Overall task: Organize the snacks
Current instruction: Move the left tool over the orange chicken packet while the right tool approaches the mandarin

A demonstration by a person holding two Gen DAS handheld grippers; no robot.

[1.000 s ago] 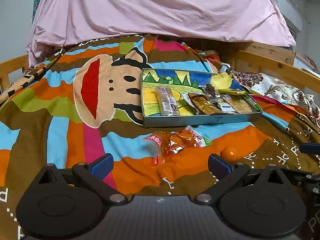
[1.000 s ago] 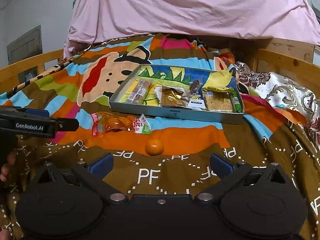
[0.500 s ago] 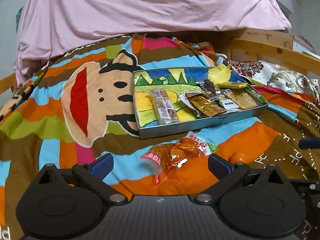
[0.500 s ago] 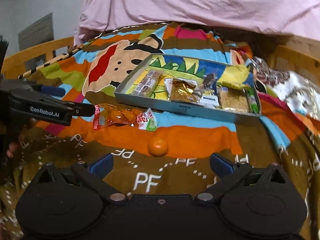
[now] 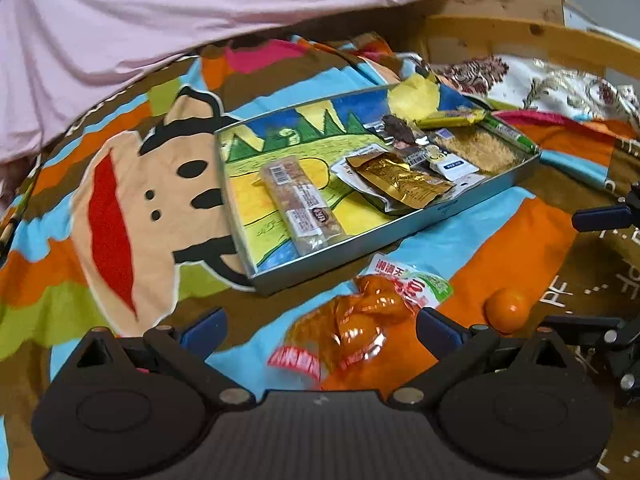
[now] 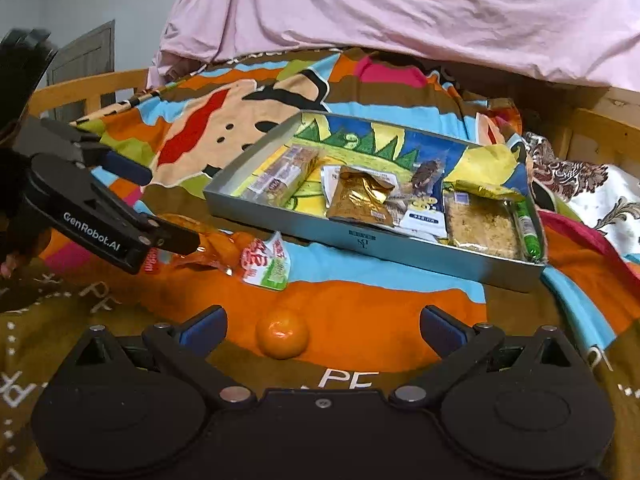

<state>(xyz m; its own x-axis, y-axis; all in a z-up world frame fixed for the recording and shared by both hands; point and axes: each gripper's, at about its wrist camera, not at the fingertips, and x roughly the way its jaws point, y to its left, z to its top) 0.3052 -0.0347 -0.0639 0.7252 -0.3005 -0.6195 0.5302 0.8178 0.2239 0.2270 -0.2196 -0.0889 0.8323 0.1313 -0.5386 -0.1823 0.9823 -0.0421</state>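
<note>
A metal tin tray (image 5: 362, 247) (image 6: 360, 245) with a painted bottom lies on the bedspread and holds several snacks: a long bar (image 5: 300, 204), a gold packet (image 5: 400, 178) (image 6: 360, 196) and a crumbly flat pack (image 6: 480, 222). In front of it lie an orange snack packet (image 5: 348, 328) (image 6: 224, 250) and a small orange (image 5: 506, 310) (image 6: 282, 334). My left gripper (image 5: 320, 326) (image 6: 154, 204) is open, its fingers either side of the packet. My right gripper (image 6: 322, 326) is open with the orange between its fingertips, not touching it.
A colourful monkey-print bedspread (image 5: 120, 208) covers the bed, with a pink sheet (image 6: 380, 4) heaped behind the tray. Wooden bed rails (image 5: 520, 32) (image 6: 88, 84) run along both sides. A floral cloth (image 6: 592, 184) lies to the right.
Both grippers have moved forward and lower towards the bedspread. The left one now straddles the orange packet and the right one has closed in on the orange.
</note>
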